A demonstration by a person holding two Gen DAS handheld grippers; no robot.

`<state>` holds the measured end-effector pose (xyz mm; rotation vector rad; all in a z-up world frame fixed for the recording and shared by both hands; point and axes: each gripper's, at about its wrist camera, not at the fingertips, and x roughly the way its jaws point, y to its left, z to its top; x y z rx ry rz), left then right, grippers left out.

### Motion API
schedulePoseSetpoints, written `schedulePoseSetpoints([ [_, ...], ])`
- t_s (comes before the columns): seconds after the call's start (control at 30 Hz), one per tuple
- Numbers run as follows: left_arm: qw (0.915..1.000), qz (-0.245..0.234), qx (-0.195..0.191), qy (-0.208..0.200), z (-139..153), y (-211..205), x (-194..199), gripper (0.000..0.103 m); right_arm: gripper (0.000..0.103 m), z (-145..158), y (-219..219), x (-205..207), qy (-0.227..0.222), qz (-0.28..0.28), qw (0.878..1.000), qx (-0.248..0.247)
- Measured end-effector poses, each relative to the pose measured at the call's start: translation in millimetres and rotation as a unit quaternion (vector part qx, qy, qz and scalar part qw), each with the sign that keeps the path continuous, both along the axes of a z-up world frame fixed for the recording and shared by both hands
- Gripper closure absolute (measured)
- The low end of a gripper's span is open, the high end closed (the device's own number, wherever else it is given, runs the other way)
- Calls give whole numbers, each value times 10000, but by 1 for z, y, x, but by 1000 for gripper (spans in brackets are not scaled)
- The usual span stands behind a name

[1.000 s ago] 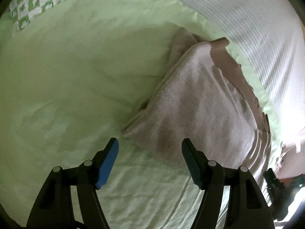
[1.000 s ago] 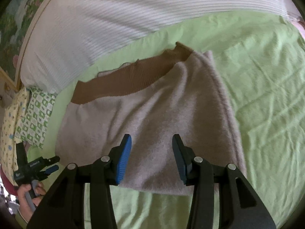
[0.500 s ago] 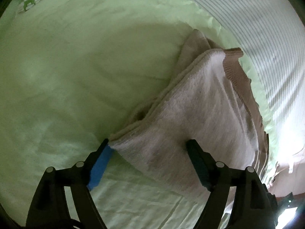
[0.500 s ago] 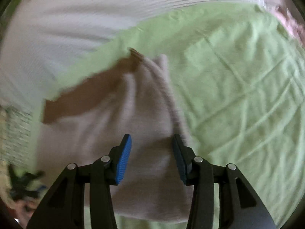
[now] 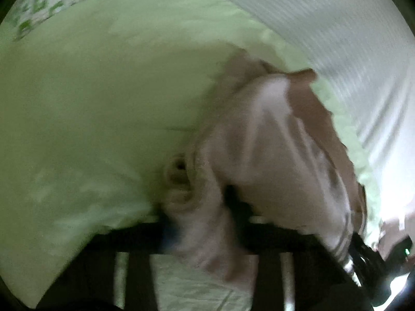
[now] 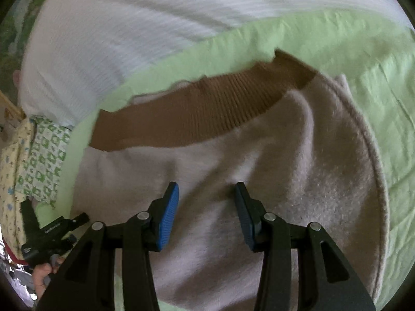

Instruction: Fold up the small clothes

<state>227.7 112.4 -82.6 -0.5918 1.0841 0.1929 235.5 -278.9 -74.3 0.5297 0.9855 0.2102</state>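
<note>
Fleecy pale-pink cloth with a brown ribbed band, one small garment (image 6: 259, 160), lies on the green sheet (image 6: 376, 64) of a bed, its band toward the white ribbed cover (image 6: 129, 26) at the far edge. The left hand-held gripper (image 5: 199, 230) has just been closing, and in its blurred view a bunched corner of the garment sits pinched between the jaws, so I judge it clamped on that corner. The right hand-held gripper (image 6: 207, 215) hovers above the middle of the garment with its jaws partly apart and nothing between the pads. The chief risk is in the left grip: the corner looks rolled and layered, so the jaws may have caught only the top layer, and a lift would then peel the layers apart rather than carry the whole edge. The fleece may also slip from the pinch if pulled sharply. With only one corner held, the fold could come out skewed unless the right one takes the matching edge, and dragging could rumple the loose sheet beneath. By count: one garment, two hand-held grippers, one green sheet, one white cover, and one green-and-white patterned cloth (image 6: 44, 160) at the bedside, with a yellowish printed cloth beside it.
</note>
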Motion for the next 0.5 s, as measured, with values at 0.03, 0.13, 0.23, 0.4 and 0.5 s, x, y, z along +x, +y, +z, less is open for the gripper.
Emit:
schedulePoseSetpoints([
  [0.03,9999,-91,145,-16,4,-5,2,84,57,-6,-1,1,78,5,10000,27],
  [0.13,9980,-437,359,-298,23,-20,7,87,57,-12,-2,2,129,6,9999,74],
  [0.23,9943,-738,382,-662,51,-38,11,87,57,-8,-9,-2,93,-77,9996,251],
  [0.4,9766,-1658,234,-1348,106,-102,19,88,57,7,-35,-17,-162,-404,9978,503],
  [0.5,9550,-2430,203,-1690,129,-161,20,88,57,13,-63,-26,-227,-641,9956,647],
])
